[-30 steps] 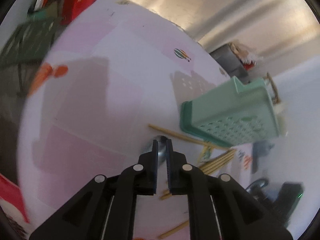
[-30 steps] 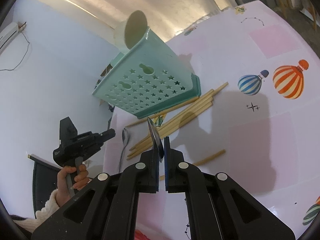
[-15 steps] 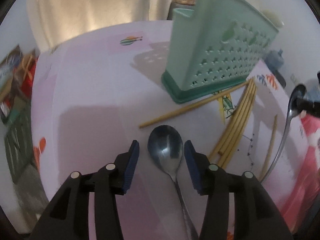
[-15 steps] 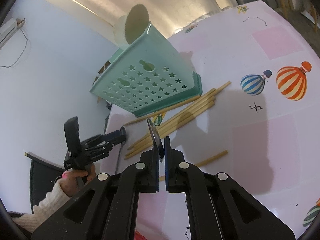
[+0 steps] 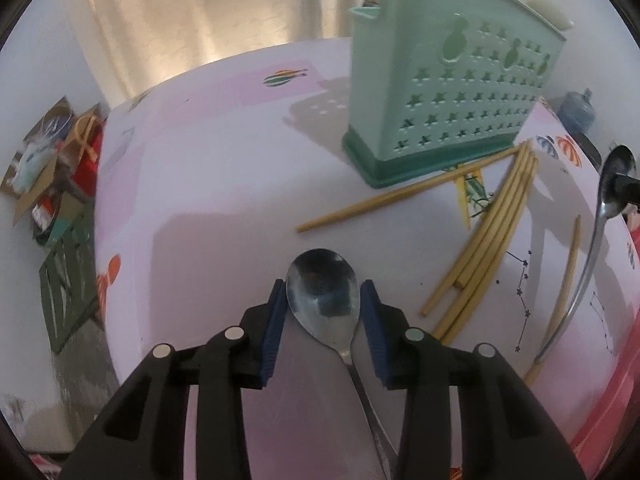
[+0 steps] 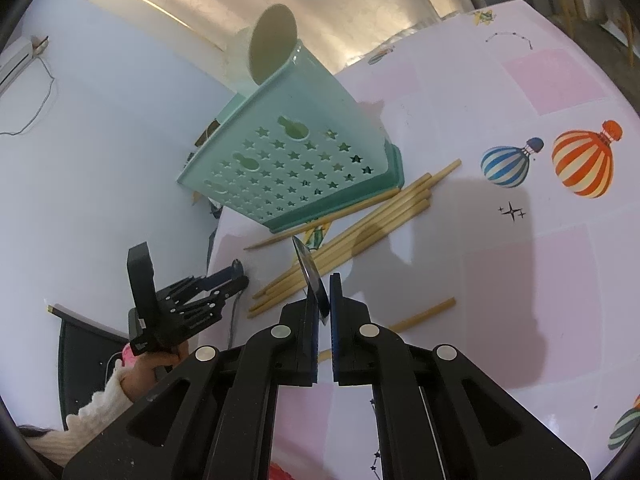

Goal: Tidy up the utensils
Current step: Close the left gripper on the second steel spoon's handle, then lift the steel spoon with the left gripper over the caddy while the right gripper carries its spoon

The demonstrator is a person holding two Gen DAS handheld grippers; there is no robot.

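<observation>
Left gripper (image 5: 323, 312) closing around shiny steel spoon bowl (image 5: 322, 298), pad contact unclear; handle cut off. Right gripper (image 6: 323, 300) clamped on second spoon (image 6: 310, 276), seen edge-on.

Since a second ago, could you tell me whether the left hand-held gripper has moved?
Yes. In the right wrist view the left hand-held gripper has swung in over the table edge, nearer the green utensil holder; its jaws are closing around the spoon bowl.
</observation>
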